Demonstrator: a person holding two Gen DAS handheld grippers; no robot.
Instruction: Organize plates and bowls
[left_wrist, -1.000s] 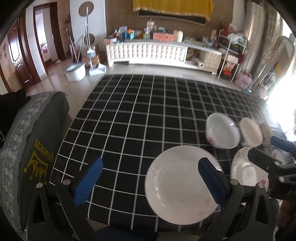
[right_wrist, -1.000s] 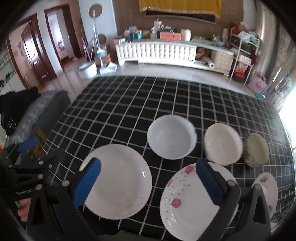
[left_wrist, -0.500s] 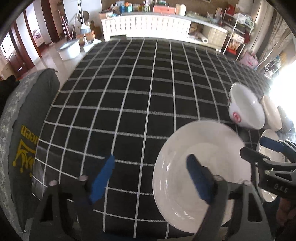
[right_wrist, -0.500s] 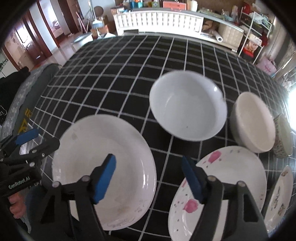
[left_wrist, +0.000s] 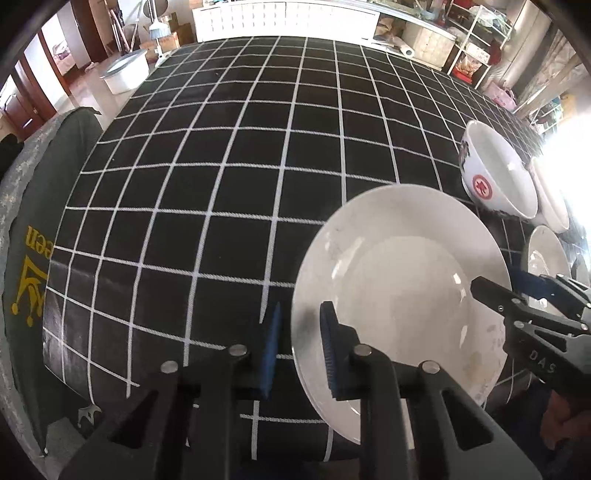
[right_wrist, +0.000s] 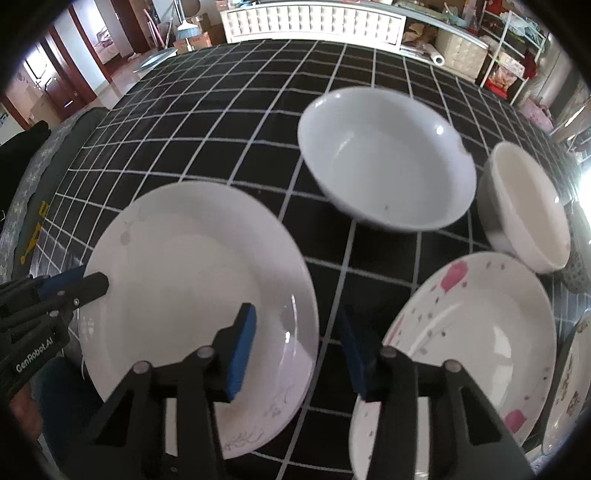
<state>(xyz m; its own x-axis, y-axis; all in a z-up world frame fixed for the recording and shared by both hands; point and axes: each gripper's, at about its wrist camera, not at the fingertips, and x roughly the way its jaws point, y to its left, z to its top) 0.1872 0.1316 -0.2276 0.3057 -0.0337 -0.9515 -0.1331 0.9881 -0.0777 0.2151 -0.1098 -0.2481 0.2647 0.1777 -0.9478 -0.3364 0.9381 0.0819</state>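
Observation:
A plain white plate (left_wrist: 399, 280) lies near the front edge of the black checked tablecloth (left_wrist: 229, 177). My left gripper (left_wrist: 300, 332) straddles its left rim, one blue pad outside on the cloth and one over the plate. The jaws are closing, with a thin gap still showing at the rim. My right gripper (right_wrist: 297, 332) straddles the right rim of the same plate (right_wrist: 192, 280). Its jaws are closing too, wider apart, and neither pad touches. Each gripper also shows in the other's view: the right gripper (left_wrist: 517, 295) and the left gripper (right_wrist: 74, 284).
A white bowl (right_wrist: 388, 158) with a red mark (left_wrist: 480, 184) stands behind the plate, with a cream bowl (right_wrist: 528, 206) to its right. A pink-flowered plate (right_wrist: 476, 332) lies just right of my right gripper. Another patterned plate (right_wrist: 569, 369) is at the right edge. A grey chair cover (left_wrist: 33, 221) is on the left.
Both grippers have come down onto the plain white plate and tipped more steeply downward. Their jaws have narrowed from wide open to straddling its rims.

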